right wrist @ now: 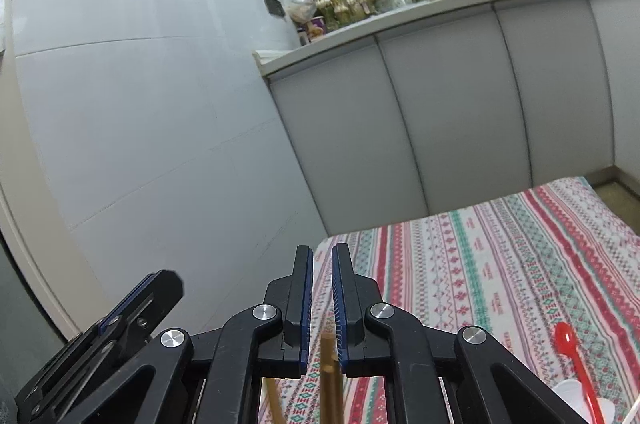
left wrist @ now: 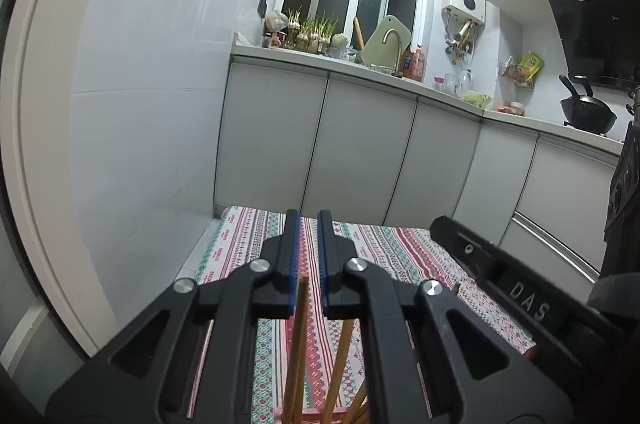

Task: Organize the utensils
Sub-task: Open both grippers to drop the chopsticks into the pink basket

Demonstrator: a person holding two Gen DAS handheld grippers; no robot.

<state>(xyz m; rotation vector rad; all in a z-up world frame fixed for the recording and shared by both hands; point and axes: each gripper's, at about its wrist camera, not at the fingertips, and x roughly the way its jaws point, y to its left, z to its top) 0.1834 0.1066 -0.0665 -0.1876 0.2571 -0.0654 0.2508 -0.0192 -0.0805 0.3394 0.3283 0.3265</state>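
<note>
From my left wrist camera, my left gripper [left wrist: 308, 224] hangs above the patterned tablecloth [left wrist: 400, 252], its blue-padded jaws drawn nearly together with only a thin slit between them; a wooden chopstick [left wrist: 301, 308] stands up between the pads near their base, and whether they press on it I cannot tell. More chopsticks [left wrist: 340, 364] rise below, toward the near edge of the tabletop. My right gripper's black body [left wrist: 516, 288] crosses the right side. From my right wrist camera, my right gripper [right wrist: 322, 256] is likewise almost closed, and chopstick ends [right wrist: 329, 356] stand between the pads at their base, grip unclear. A red plastic spoon [right wrist: 570, 344] leans in a white cup [right wrist: 568, 396] near the tabletop's right edge.
</note>
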